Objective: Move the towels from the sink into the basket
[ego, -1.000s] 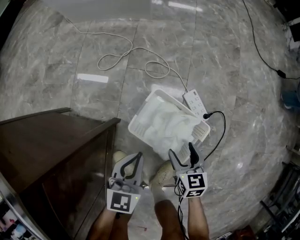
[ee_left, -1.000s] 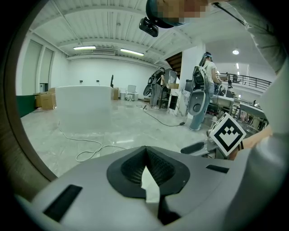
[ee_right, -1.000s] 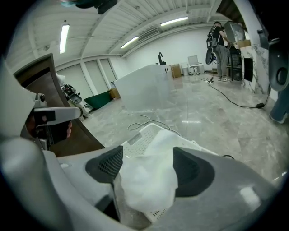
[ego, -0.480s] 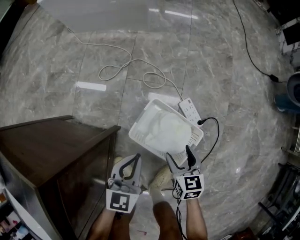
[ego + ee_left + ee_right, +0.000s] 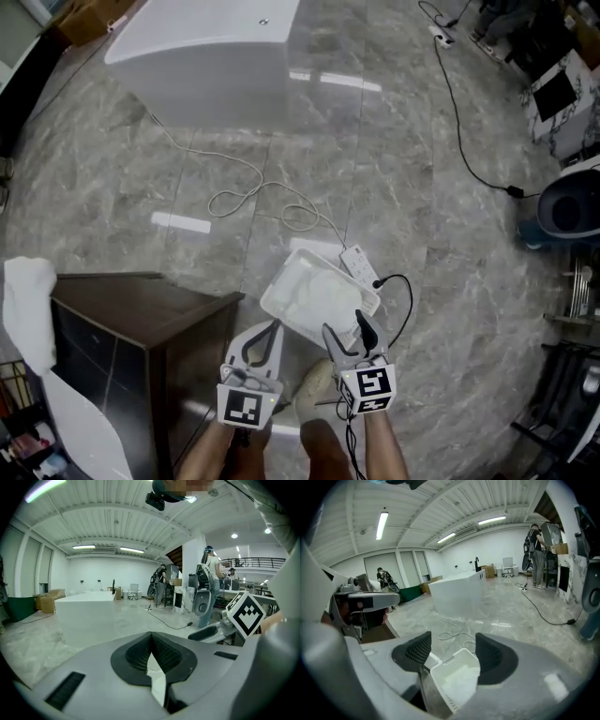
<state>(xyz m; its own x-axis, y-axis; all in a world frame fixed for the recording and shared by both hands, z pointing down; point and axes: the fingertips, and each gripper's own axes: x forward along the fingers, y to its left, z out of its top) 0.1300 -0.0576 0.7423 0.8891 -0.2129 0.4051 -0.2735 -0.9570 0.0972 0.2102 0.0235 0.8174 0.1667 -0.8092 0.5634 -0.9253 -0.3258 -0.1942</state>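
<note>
Head view, looking steeply down. White towels [image 5: 323,296] lie bunched in the white perforated basket [image 5: 277,279], which stands on the marble floor [image 5: 441,234] just beside a power strip [image 5: 359,267] and near a dark cabinet [image 5: 122,314]. No sink is in view. A pale cloth-like shape [image 5: 28,305] at the left edge cannot be identified.

The left gripper [image 5: 274,325] hangs above the basket's near side with its fingers together and nothing between them. The fingers of the right gripper [image 5: 346,327] stand apart, have just been closing a little, and hold nothing; the basket shows beyond them.

Judged handling: the towels look soft, light and limp, likely to drape and trail. A raised fold near the heap's middle should give the best hold, pinched deeply.
</note>
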